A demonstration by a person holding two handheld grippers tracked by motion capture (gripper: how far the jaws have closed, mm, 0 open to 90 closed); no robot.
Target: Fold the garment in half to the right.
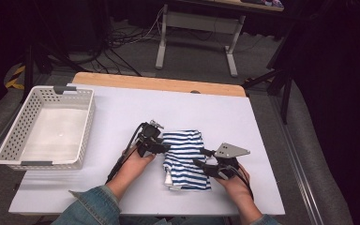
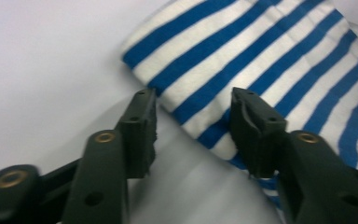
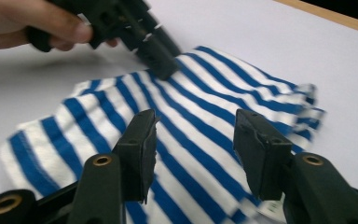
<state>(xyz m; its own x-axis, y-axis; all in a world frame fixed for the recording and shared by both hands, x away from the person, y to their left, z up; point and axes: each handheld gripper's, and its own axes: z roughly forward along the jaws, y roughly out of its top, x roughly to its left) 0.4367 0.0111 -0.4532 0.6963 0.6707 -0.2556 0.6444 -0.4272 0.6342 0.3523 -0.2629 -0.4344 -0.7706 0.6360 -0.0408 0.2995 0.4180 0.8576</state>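
Folded blue-and-white striped garment (image 1: 185,159) lies mid-table (image 1: 122,108), between both grippers. Left gripper (image 2: 193,126) and right gripper (image 3: 196,140) are held apart, nothing clamped. Cloth is judged light, limp, non-fragile; best pinched at a folded edge.

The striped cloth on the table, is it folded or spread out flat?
Folded. The striped cloth lies as a compact bundle with layered edges showing at its near end, between both grippers.

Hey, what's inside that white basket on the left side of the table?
Nothing shows inside the white basket: the high view looks down on its bare pale floor. The strip just behind its near wall is covered by that wall. The striped cloth lies folded on the table, outside it.
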